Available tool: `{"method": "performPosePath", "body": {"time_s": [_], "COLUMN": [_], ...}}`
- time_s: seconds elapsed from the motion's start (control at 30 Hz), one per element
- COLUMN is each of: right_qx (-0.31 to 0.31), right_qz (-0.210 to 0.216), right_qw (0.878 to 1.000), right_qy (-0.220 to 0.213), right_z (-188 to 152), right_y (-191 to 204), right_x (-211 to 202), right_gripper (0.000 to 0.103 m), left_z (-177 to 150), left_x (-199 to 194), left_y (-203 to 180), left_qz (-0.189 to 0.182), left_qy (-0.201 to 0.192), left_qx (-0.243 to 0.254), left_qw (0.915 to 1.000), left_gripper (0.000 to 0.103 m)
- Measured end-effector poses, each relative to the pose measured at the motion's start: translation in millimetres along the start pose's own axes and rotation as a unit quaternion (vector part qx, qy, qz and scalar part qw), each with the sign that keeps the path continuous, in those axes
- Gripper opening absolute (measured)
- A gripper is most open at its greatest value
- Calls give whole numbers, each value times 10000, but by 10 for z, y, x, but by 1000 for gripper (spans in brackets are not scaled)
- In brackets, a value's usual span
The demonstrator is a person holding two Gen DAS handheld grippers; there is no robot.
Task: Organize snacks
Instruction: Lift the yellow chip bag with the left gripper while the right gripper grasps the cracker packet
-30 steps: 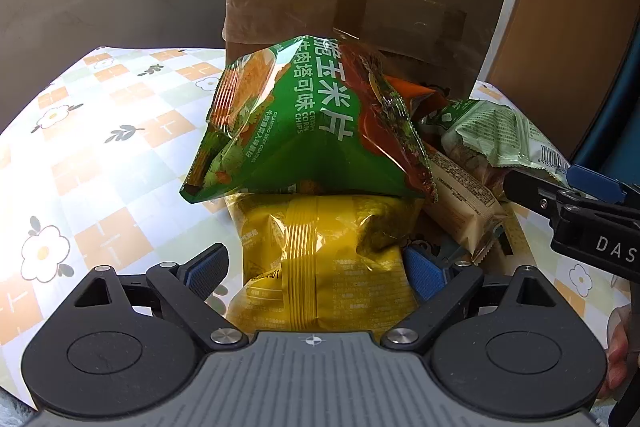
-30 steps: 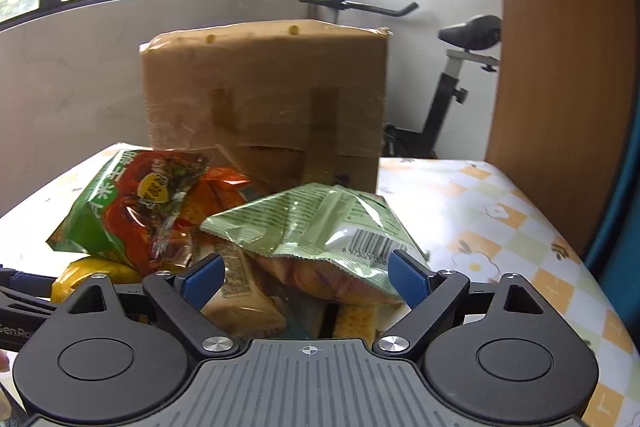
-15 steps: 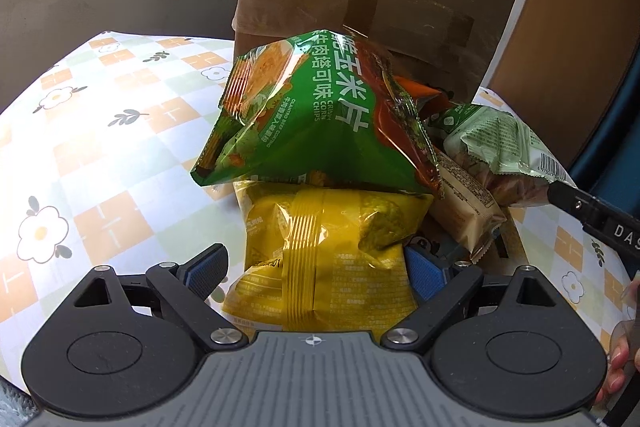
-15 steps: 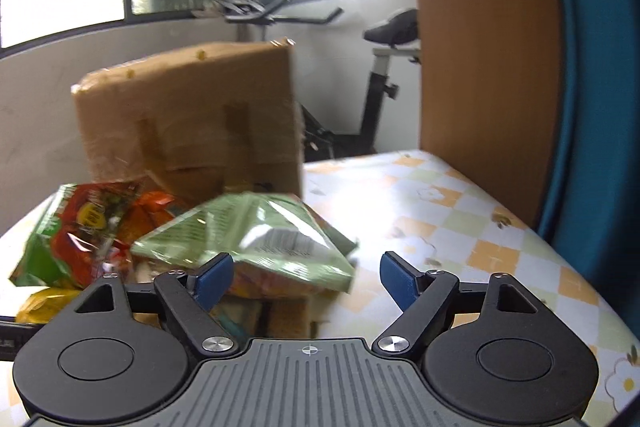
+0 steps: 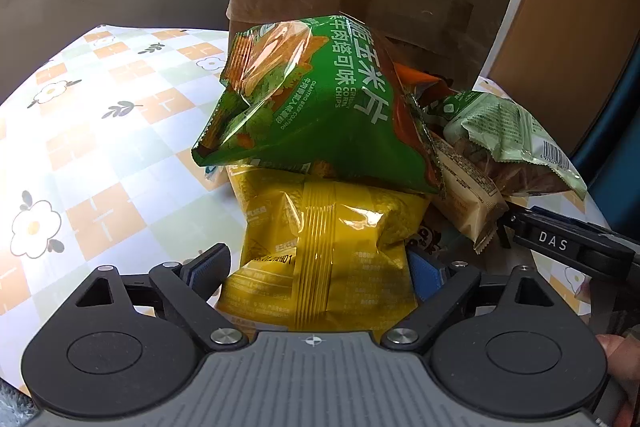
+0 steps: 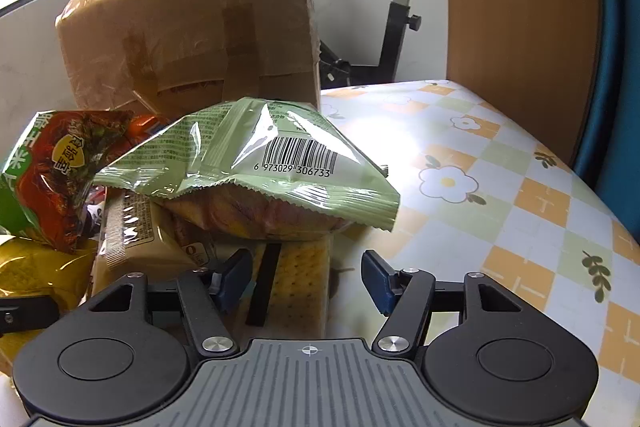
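Grab step: right tool [image 6: 307,281] jaws closing round cracker pack [image 6: 296,287] under pale green bag [image 6: 256,167], pads not yet touching; left tool [image 5: 316,267] open astride yellow bag [image 5: 324,247]. Snack pile mid counter [image 6: 500,187], cardboard box [image 6: 192,27] behind. Next: pinch, slide out; green bag on top may tumble

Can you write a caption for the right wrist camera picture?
Right gripper closing around a cracker pack under a pale green snack bag.

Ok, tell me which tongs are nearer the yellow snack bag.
Left. The left tongs straddle the yellow snack bag, jaws wide at its sides. The right tongs sit off to its right, closing around a cracker pack.
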State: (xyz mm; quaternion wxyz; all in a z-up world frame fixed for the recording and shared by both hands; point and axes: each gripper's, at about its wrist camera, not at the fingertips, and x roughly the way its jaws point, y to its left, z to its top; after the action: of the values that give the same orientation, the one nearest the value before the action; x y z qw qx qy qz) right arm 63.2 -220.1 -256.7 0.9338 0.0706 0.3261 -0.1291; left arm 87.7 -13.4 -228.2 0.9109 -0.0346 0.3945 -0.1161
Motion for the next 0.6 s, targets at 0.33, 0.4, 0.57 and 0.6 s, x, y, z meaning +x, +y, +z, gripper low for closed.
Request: {"method": "performPosePath", "body": {"time_s": [0.33, 0.4, 0.57, 0.6], "right_qx": [-372, -286, -212, -187], "right_qz": [71, 92, 137, 150], "right_qw": [9992, 9994, 9993, 9993], "right_qy": [118, 155, 282, 293], "right_z": [41, 37, 15, 2], "right_y": [121, 88, 53, 45], "right_x": [180, 210, 163, 144], "right_gripper": [52, 50, 46, 46], "left_z": [18, 29, 71, 76], "left_x": [-25, -32, -55, -61], "left_y": [15, 33, 111, 132], "left_qz": [222, 304, 593, 654], "left_qy": [-56, -47, 52, 71], "left_qx": [41, -1, -148, -206], "left_qw": [9997, 9995, 9981, 9976], "left_gripper": [86, 86, 86, 86]}}
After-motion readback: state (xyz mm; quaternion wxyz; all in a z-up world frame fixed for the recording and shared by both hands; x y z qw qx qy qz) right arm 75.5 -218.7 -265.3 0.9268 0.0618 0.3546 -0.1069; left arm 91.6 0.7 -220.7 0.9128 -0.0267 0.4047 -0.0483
